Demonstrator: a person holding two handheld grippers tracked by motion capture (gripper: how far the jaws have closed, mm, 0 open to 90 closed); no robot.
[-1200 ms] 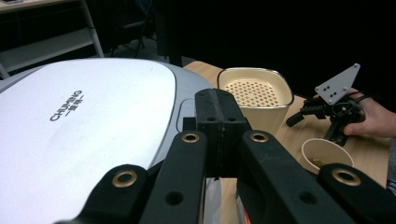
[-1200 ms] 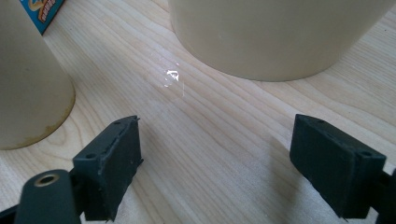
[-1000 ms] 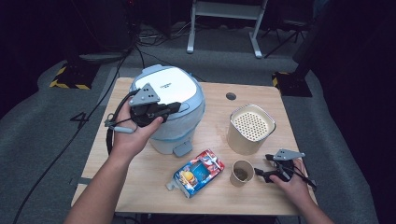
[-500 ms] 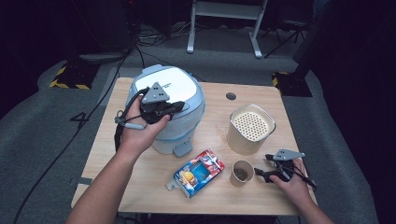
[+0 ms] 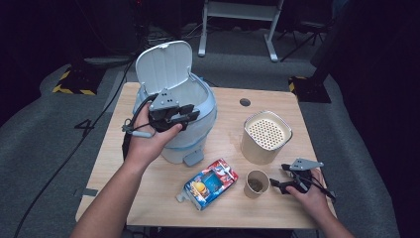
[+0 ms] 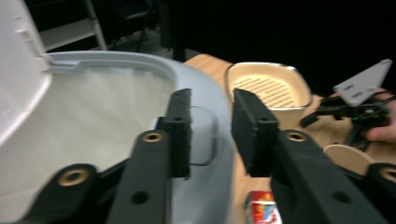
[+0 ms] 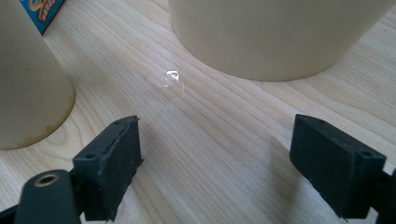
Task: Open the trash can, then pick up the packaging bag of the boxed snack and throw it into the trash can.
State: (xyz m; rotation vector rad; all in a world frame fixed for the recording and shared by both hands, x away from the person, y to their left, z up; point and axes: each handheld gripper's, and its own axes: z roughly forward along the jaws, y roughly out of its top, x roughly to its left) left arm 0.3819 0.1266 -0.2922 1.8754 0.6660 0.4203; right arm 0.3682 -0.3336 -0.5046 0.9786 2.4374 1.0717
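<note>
On the light wooden table (image 5: 148, 173), the right gripper (image 5: 292, 181) rests with jaws wide apart just beside the paper cup (image 5: 257, 184). Left of the cup lies a colourful carton (image 5: 208, 183). Behind the cup stands a beige perforated container (image 5: 265, 137). The left gripper (image 5: 173, 115), jaws narrowly parted around nothing, hovers at the pale blue bin (image 5: 193, 124), whose lid (image 5: 163, 67) is raised. Beyond is grey carpet (image 5: 44, 129) and a dark room.

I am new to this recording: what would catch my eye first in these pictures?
The big pale blue plastic bin at the table's left, its white lid standing open, with the left tongs at its front rim. At the right stand a cream perforated-top canister and a small paper cup, beside the open right tongs.
</note>
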